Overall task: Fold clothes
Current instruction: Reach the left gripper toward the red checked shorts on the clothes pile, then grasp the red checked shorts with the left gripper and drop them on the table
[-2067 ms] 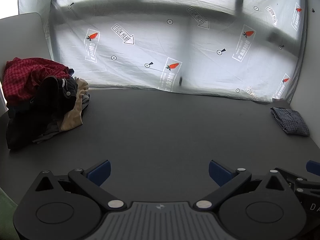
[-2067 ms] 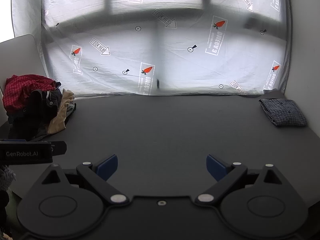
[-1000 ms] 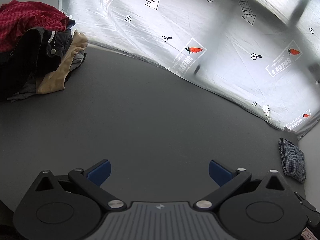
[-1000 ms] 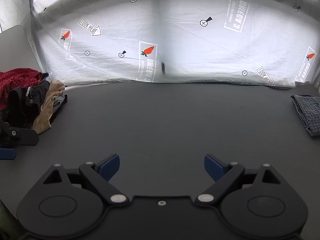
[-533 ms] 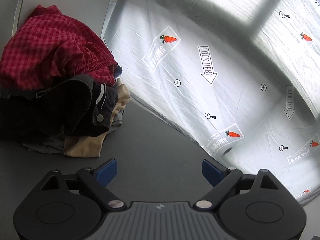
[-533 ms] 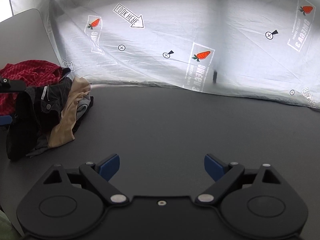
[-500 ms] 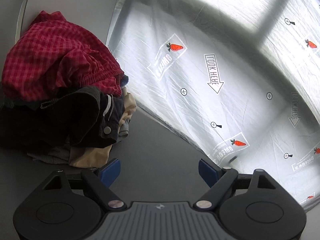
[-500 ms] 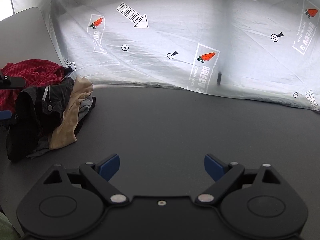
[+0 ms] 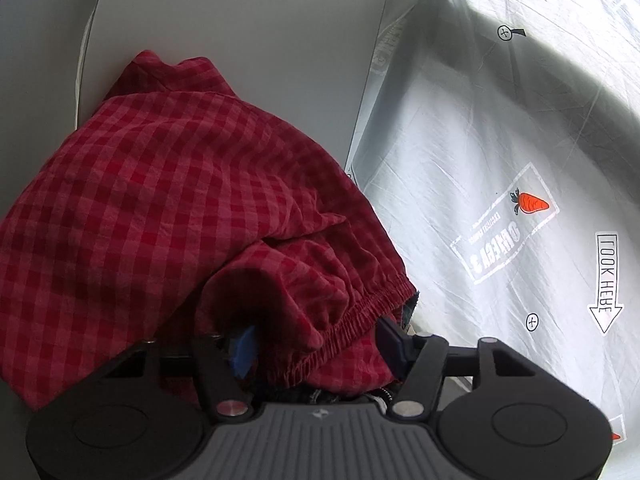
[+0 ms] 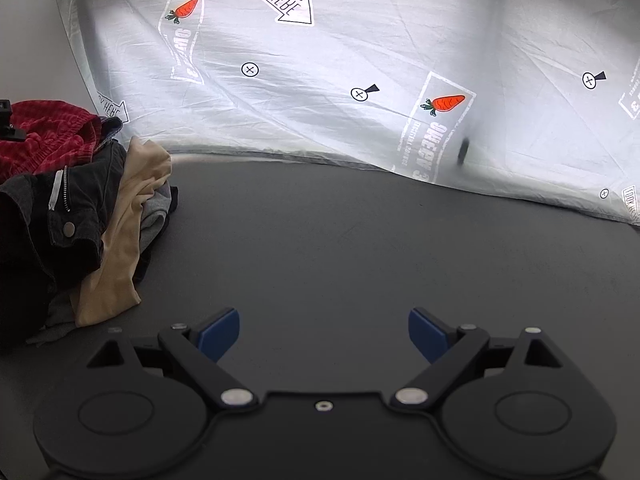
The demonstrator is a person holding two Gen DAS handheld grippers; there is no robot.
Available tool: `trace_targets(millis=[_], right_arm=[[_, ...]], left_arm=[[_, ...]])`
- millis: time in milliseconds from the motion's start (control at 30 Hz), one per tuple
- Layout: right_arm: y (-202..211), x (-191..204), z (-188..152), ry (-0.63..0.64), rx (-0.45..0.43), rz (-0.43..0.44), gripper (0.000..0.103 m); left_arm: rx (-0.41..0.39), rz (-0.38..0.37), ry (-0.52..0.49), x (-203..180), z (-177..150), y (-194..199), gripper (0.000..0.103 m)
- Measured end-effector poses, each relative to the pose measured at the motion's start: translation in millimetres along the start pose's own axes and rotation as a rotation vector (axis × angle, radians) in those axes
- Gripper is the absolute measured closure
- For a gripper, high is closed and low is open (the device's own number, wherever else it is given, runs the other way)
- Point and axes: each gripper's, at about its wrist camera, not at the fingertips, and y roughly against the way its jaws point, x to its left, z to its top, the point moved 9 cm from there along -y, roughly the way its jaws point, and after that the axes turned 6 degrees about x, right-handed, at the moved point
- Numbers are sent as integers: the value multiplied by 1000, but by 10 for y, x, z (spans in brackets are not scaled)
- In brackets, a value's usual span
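A red checked garment [image 9: 160,208] tops a pile of clothes at the table's left end. My left gripper [image 9: 320,344] is open, its blue pads on either side of the garment's elastic waistband [image 9: 352,316]; the left pad is partly buried in cloth. In the right wrist view the pile shows the red garment [image 10: 44,136], a black denim piece [image 10: 60,216], a tan piece [image 10: 128,224] and grey cloth [image 10: 154,216]. My right gripper [image 10: 324,332] is open and empty above the dark table [image 10: 360,240], to the right of the pile.
A translucent printed sheet [image 10: 360,60] hangs along the table's far edge. A pale grey wall panel [image 9: 240,40] stands behind the pile. A bit of the left gripper's body [image 10: 6,120] shows at the left edge of the right wrist view.
My left gripper has moved in close to the pile and now straddles the red garment's waistband. My right gripper has moved forward and left, closer to the pile. Both stay open.
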Motion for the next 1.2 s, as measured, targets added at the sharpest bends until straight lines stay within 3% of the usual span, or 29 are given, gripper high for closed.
trace_targets(millis=[33, 100, 167, 233, 367, 467, 633, 767, 867, 1033, 1100, 1200], right_arm=[[-12, -23, -4, -6, 3, -7, 11], [-17, -80, -27, -20, 6, -13, 11], [-11, -156, -63, -38, 8, -15, 11], [13, -250, -98, -60, 0, -14, 11], [118, -494, -144, -109, -41, -5, 11], [282, -779, -175, -160, -95, 14, 11], [745, -1473, -339, -224, -191, 15, 11], [1197, -2242, -695, -272, -237, -55, 11], [1443, -2835, -1016, -322, -229, -105, 11], [1789, -3613, -1362, -383, -247, -183, 11], [1899, -3838, -1479, -390, -251, -215, 11], [1916, -4011, -1669, -398, -225, -229, 10]], left_arm=[[4, -10, 48, 33, -6, -12, 99], [-16, -32, 46, -4, -28, 51, 102], [-68, -24, -53, -169, -87, 231, 102], [-92, -70, -147, -448, -190, 470, 102], [-62, -325, -255, -1179, -569, 1170, 103], [-77, -478, -393, -1791, -1062, 1859, 103], [80, -774, -463, -2662, -2211, 2846, 102], [131, -896, -523, -3160, -2916, 3435, 102], [186, -985, -476, -3399, -3200, 3775, 102], [190, -1052, -434, -3582, -3494, 4221, 102], [212, -1033, -417, -3585, -3591, 4224, 102], [269, -939, -405, -3430, -3749, 4030, 102]])
